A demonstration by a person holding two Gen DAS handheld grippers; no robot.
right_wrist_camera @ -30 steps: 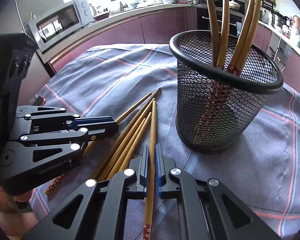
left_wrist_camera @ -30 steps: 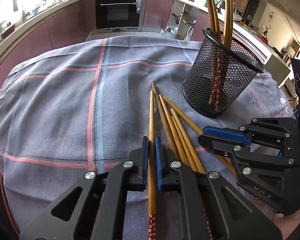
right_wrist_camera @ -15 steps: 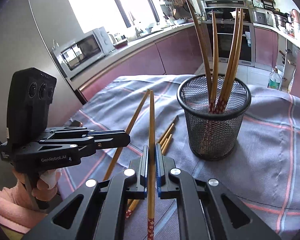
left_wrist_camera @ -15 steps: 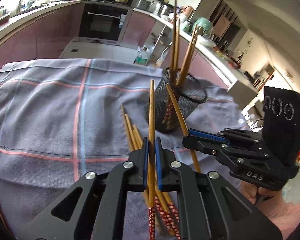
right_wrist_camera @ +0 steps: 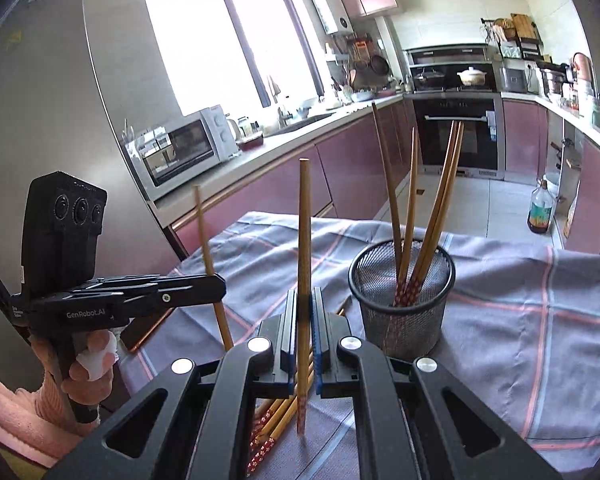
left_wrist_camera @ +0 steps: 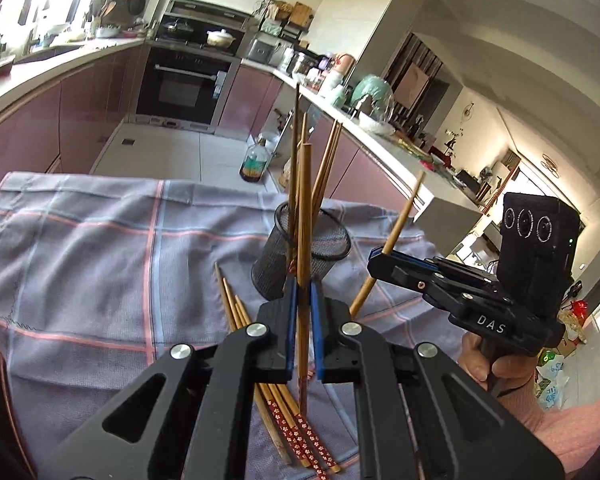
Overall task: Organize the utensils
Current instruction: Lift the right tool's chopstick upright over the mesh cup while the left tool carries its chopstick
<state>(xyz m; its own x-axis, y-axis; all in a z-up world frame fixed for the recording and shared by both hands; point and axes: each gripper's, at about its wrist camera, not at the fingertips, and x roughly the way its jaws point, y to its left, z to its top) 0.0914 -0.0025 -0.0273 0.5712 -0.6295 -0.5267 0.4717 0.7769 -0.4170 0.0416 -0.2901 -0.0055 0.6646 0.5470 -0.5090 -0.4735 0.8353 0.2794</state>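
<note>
My left gripper (left_wrist_camera: pixel 303 292) is shut on a wooden chopstick (left_wrist_camera: pixel 304 220), held nearly upright above the cloth. In the right wrist view, my right gripper (right_wrist_camera: pixel 304 300) is shut on another chopstick (right_wrist_camera: pixel 305 232), also upright. Each gripper appears in the other's view: the right gripper (left_wrist_camera: pixel 376 258) with its slanted chopstick (left_wrist_camera: pixel 400 216), the left gripper (right_wrist_camera: pixel 220 284) with its own chopstick (right_wrist_camera: pixel 204 232). A black mesh holder (right_wrist_camera: pixel 400 312) (left_wrist_camera: pixel 328 248) stands ahead with several chopsticks in it. Several loose chopsticks (left_wrist_camera: pixel 236 320) (right_wrist_camera: pixel 276 420) lie on the cloth below the grippers.
A grey checked cloth (left_wrist_camera: pixel 80 240) covers the table. A dark flat object (right_wrist_camera: pixel 140 328) lies at the table's left edge. A bottle (right_wrist_camera: pixel 540 212) stands on the kitchen floor beyond the table, with cabinets and an oven behind. Hands in pink sleeves (left_wrist_camera: pixel 496 364) hold the grippers.
Both grippers have risen off the cloth, each lifting its chopstick from flat to nearly upright. The mesh holder now looks farther away and lower.
</note>
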